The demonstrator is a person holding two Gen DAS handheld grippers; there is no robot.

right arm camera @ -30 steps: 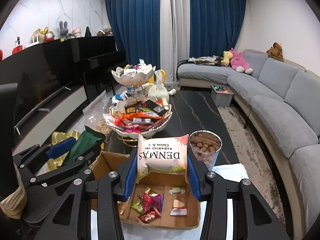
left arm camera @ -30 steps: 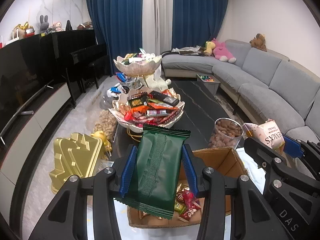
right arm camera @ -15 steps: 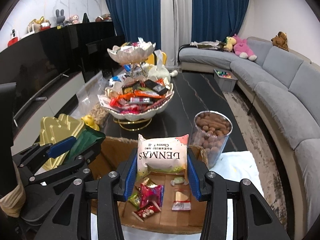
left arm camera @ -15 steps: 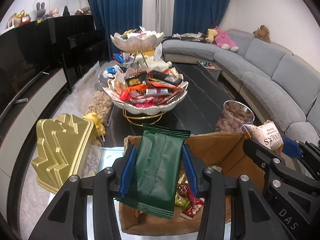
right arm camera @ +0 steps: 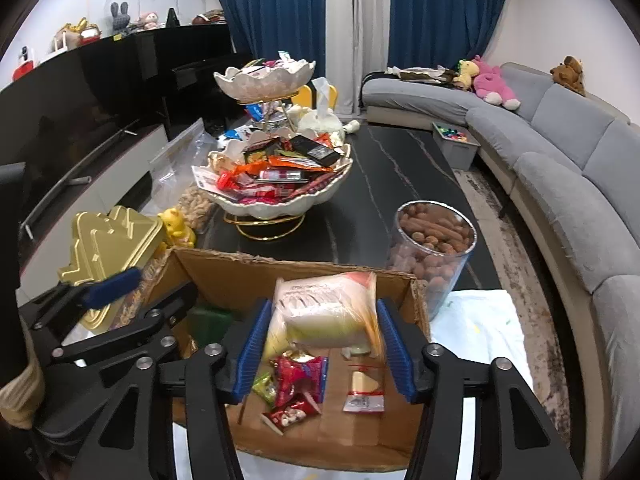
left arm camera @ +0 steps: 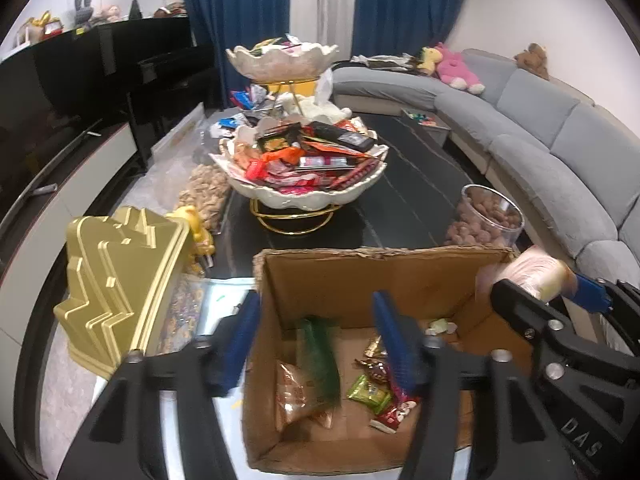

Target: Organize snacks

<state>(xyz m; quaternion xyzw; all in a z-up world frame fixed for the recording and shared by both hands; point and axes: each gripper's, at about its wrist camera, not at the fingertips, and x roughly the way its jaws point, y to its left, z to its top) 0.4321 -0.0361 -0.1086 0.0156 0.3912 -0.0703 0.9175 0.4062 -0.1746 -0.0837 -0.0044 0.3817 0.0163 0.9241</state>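
Dropped green packet (left arm camera: 318,354) below left gripper (left arm camera: 316,344), seemingly.

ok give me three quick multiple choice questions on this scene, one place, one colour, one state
1. Where is the green packet? A in the cardboard box B on the sofa C in the top bowl
2. What colour is the tin left of the box? A red B gold C white
3. The left gripper is A shut on a packet B open C out of view

Answers: A, it lies on the box floor; B, its ridged lid is gold; B, its fingers stand wide apart.
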